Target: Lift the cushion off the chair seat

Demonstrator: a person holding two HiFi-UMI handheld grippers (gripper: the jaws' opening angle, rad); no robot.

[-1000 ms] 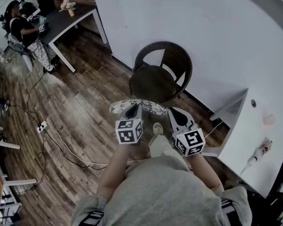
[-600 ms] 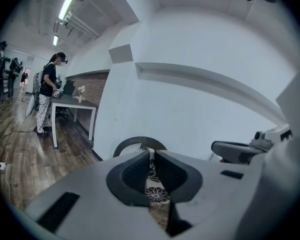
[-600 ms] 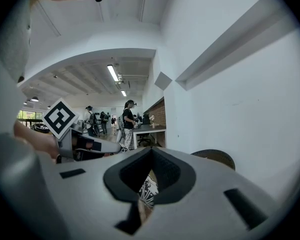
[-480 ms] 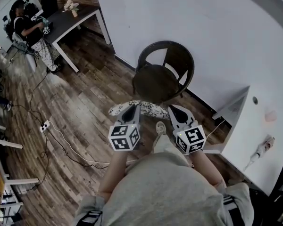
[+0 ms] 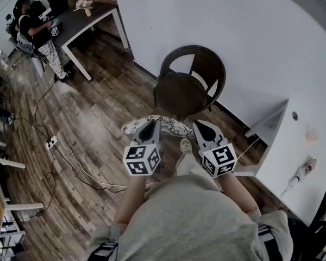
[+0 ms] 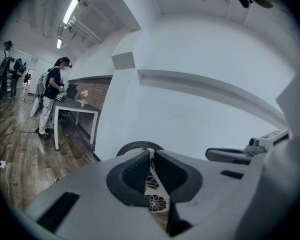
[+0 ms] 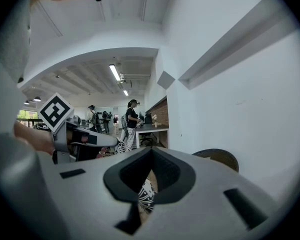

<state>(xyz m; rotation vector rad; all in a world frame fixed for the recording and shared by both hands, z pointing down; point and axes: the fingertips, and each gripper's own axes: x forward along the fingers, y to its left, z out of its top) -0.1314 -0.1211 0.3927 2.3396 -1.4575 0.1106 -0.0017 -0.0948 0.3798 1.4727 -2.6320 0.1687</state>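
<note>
now my left gripper (image 5: 150, 123) and right gripper (image 5: 199, 125) pinch the cushion (image 5: 171, 125) in front of the chair (image 5: 187, 91); i fear its floppy edge slips out.

Both grippers held out ahead of the torso, side by side.
The left gripper (image 5: 150, 125) and right gripper (image 5: 202, 127) point forward and a little downward, near each other, their marker cubes turned up toward the head. Each pair of jaws is pinched nearly together on an edge of the cushion (image 5: 173, 125). Both forearms extend forward, roughly parallel.
</note>
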